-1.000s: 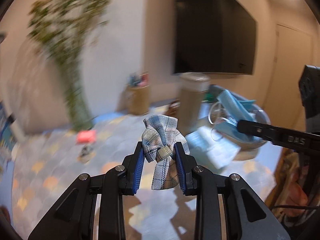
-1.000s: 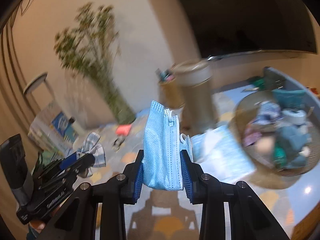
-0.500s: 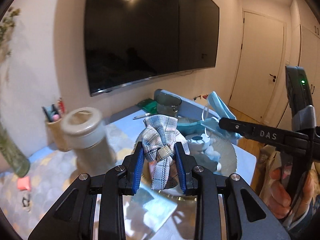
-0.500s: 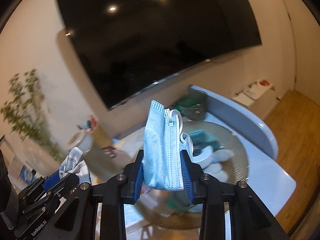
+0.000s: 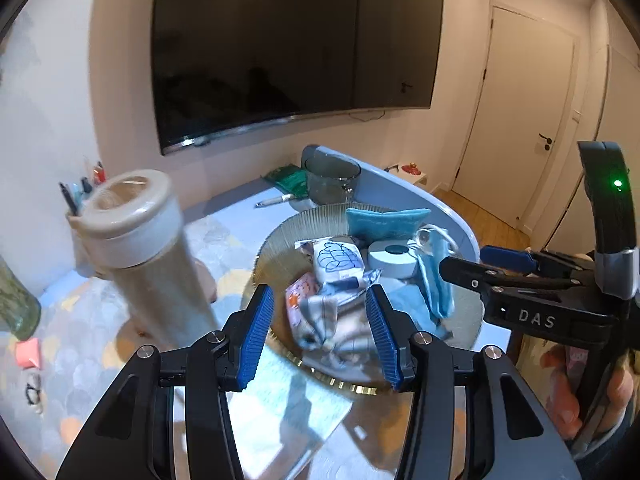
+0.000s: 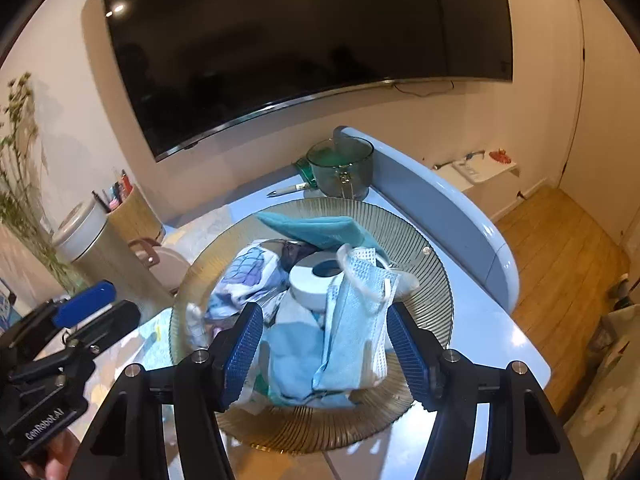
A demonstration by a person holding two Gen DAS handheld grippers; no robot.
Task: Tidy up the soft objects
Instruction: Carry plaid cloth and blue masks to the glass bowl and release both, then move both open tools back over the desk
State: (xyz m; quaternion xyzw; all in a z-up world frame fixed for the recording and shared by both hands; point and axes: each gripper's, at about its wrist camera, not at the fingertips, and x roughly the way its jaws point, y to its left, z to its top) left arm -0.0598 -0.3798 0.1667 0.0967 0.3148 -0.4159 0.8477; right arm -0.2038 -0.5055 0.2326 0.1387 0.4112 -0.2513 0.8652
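Observation:
A ribbed glass bowl [image 5: 280, 236] [image 6: 424, 264] on the table holds several soft items. My left gripper [image 5: 320, 336] is open above its near edge; the plaid cloth [image 5: 320, 324] lies loose between the jaws, blurred. My right gripper [image 6: 324, 340] is open over the bowl; the blue face mask [image 6: 356, 320] hangs free between its jaws, also visible in the left wrist view [image 5: 436, 280]. In the bowl are a teal cloth [image 6: 320, 228], a white tape roll [image 6: 316, 280] and a printed cloth [image 6: 248, 276].
A tall beige canister [image 5: 148, 248] stands left of the bowl, with a pen holder [image 6: 132, 208] behind. A glass jug [image 6: 340, 168] and a pen [image 6: 292, 189] lie beyond the bowl. A paper sheet [image 5: 280, 392] lies under the bowl's near side. The table edge [image 6: 520, 364] is at right.
Both grippers moved over the bowl and opened. The plaid cloth and the face mask were let go and are dropping into the bowl.

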